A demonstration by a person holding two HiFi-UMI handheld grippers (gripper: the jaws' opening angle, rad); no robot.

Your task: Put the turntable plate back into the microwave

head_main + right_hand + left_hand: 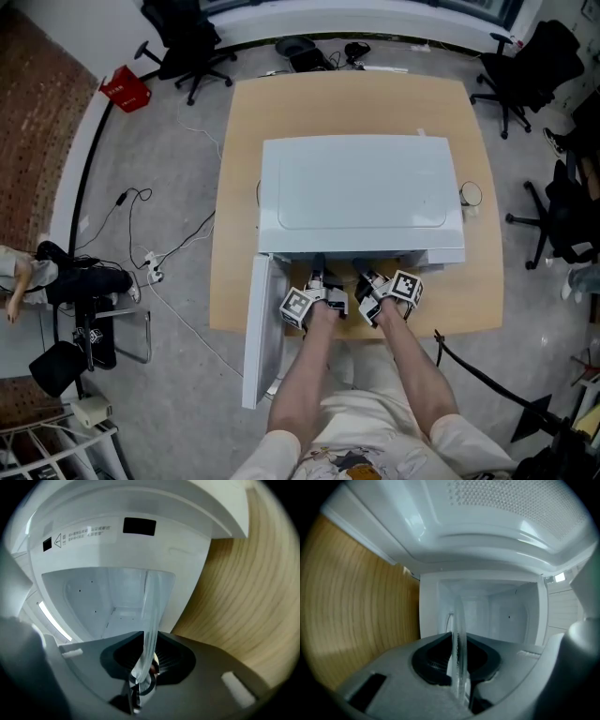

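Wood worktop (239, 169), grey floor (169, 187). One microwave (361, 187), open. One turntable plate (458, 634), pinched by left hand-held gripper (458, 660) and right hand-held gripper (146, 663).

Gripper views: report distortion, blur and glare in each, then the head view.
Left gripper view: fisheye-bent, dark corners, wooden tabletop smeared, clear glass turntable plate edge-on and soft; right gripper view: same bending, bright streak inside the white microwave; head view: sharp, evenly lit.

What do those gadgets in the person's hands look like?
The left tool and right tool are grey, each topped by a white cube printed with black square markers. The jaw linings are black and ribbed. The forearms are bare; the person wears pale shorts.
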